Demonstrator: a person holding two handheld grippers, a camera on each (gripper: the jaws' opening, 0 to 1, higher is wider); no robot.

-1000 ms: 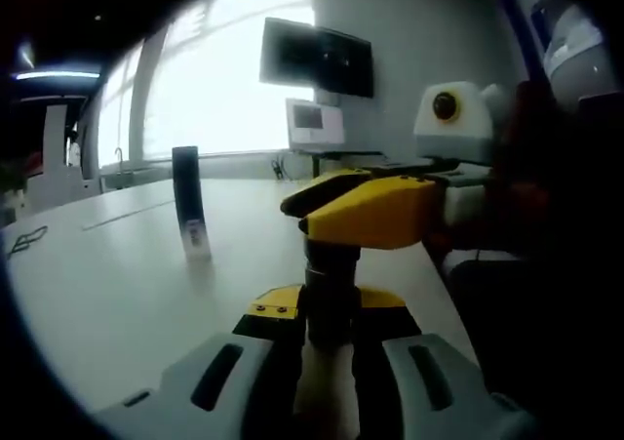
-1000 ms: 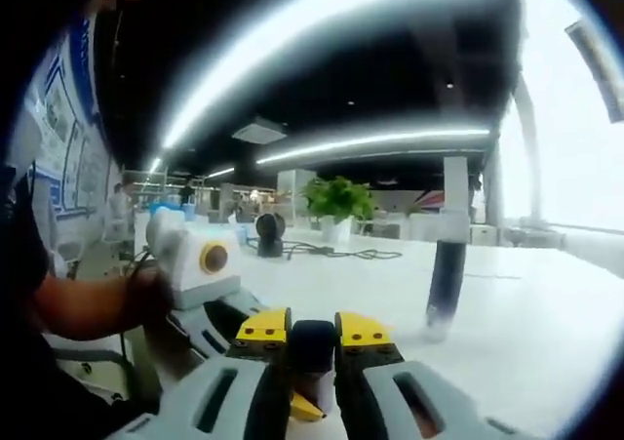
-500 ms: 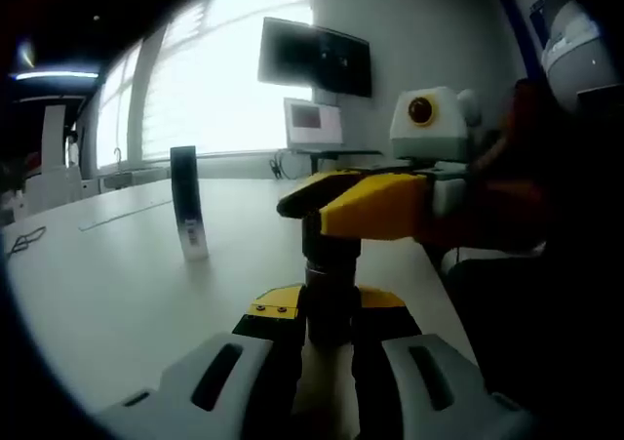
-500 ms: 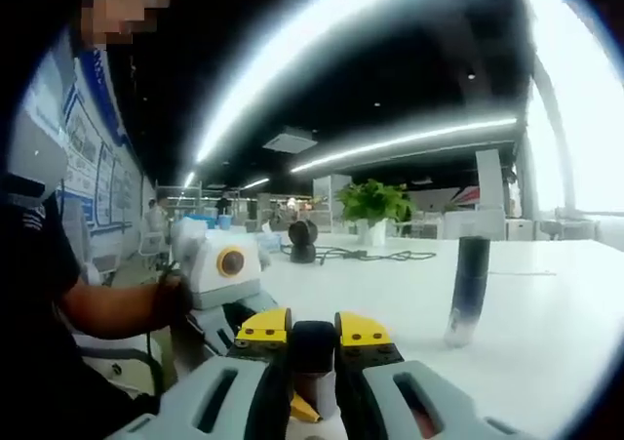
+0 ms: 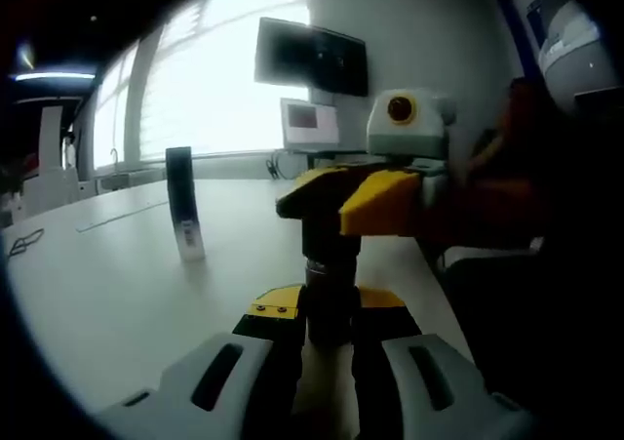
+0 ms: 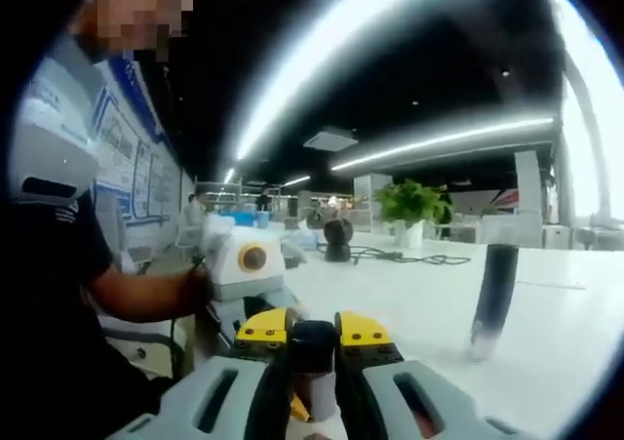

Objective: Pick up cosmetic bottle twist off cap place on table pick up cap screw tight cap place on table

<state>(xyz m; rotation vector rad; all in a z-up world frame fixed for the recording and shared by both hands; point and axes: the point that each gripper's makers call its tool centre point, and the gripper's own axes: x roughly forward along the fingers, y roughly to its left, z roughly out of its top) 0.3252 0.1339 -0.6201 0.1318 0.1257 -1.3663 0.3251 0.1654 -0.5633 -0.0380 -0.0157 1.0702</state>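
A white tabletop (image 5: 107,294) spread wide under a bright window (image 5: 219,89). A dark monitor (image 5: 310,58) hung on the wall above a smaller pale screen (image 5: 304,123). In the right gripper view, a potted green plant (image 6: 414,206) stood far off, with a round black device (image 6: 338,237) and loose cables (image 6: 409,259) nearby, beneath long ceiling lights (image 6: 444,140). Blue-edged posters (image 6: 127,152) lined the wall.

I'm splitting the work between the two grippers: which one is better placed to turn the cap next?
The right gripper. It comes in from the side, jaws closed on the dark cap at the top. The left gripper clamps the bottle lower down, so it is better placed to brace it.
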